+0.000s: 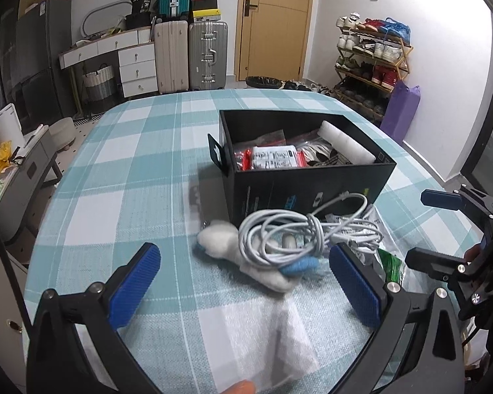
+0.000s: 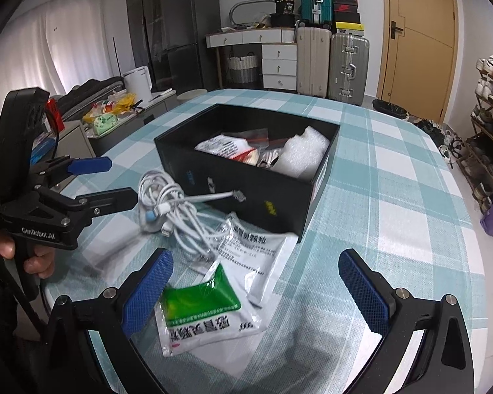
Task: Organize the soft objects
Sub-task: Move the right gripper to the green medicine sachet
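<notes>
Both grippers spread wide, holding nothing. My left gripper [image 1: 245, 287] faces the cable [image 1: 299, 233] coiled over the plush [image 1: 243, 249], just beside the box [image 1: 312, 187]. Right gripper [image 2: 256, 287] hovers by the sachets [image 2: 213, 302]. I'd pinch the whole coil at its knot, not a loose loop.

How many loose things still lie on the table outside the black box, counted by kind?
Cable bundle: 1
Soft white and blue toy under the cable: 1
White foam sheet: 1
Sachets, one green and white, one white: 2
Total: 5, all on the table beside the black box. Anything hidden beneath them cannot be counted.
</notes>
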A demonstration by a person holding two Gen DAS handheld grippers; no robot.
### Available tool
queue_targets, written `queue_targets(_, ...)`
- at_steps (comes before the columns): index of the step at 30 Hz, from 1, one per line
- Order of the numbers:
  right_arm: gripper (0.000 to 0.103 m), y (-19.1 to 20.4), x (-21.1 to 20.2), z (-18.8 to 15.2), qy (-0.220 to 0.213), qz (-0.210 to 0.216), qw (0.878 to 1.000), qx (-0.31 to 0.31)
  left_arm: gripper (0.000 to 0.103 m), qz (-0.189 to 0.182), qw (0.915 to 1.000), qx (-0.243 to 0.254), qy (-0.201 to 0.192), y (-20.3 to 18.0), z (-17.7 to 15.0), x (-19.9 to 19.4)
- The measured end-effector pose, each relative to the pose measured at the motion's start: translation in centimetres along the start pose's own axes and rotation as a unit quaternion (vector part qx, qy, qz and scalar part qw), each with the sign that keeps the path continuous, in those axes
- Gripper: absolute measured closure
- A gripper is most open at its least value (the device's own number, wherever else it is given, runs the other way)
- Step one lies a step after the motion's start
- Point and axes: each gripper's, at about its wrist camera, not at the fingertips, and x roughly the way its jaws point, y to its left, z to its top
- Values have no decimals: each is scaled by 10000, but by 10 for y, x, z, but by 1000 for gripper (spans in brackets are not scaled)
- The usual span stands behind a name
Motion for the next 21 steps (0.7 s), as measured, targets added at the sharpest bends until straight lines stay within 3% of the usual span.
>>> queue_targets(21, 1, 21, 17, -23, 636, 287, 9970, -333, 0, 90, 9998, -38, 199, -2, -19, 7)
